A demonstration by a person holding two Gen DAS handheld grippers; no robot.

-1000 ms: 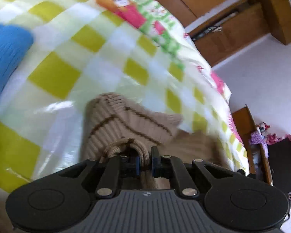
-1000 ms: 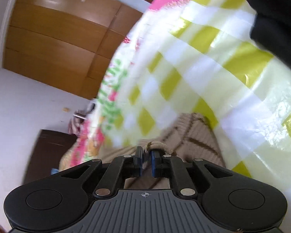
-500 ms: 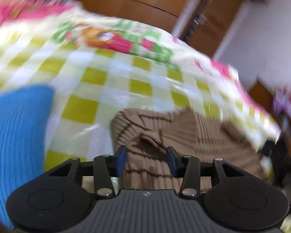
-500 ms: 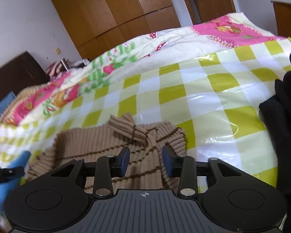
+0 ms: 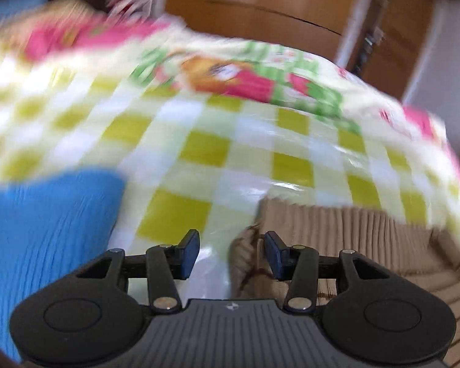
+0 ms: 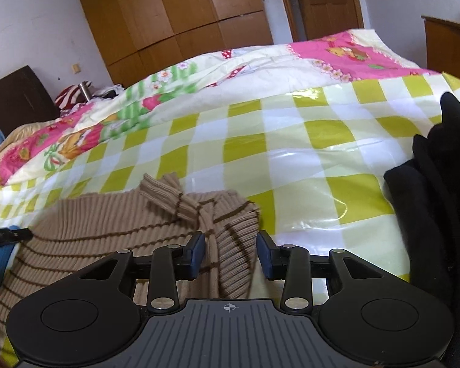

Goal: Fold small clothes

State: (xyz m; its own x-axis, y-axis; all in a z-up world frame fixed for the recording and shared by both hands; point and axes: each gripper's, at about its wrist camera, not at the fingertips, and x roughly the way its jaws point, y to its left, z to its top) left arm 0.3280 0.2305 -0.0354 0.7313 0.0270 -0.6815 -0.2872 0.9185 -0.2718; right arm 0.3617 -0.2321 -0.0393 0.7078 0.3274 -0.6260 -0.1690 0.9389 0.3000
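Observation:
A tan ribbed sweater with brown stripes lies on the yellow checked plastic sheet, its sleeves folded over its body. My right gripper is open and empty just above the sweater's right edge. In the left wrist view the sweater lies at the lower right. My left gripper is open and empty over the sweater's left edge and the sheet. That view is blurred.
A blue garment lies left of the sweater. Black clothes are heaped at the right. A floral quilt covers the far side of the bed. Wooden wardrobes stand behind.
Both grippers were shut on the sweater's edge a second ago. They have opened, let it go and pulled back. The left gripper has swung left.

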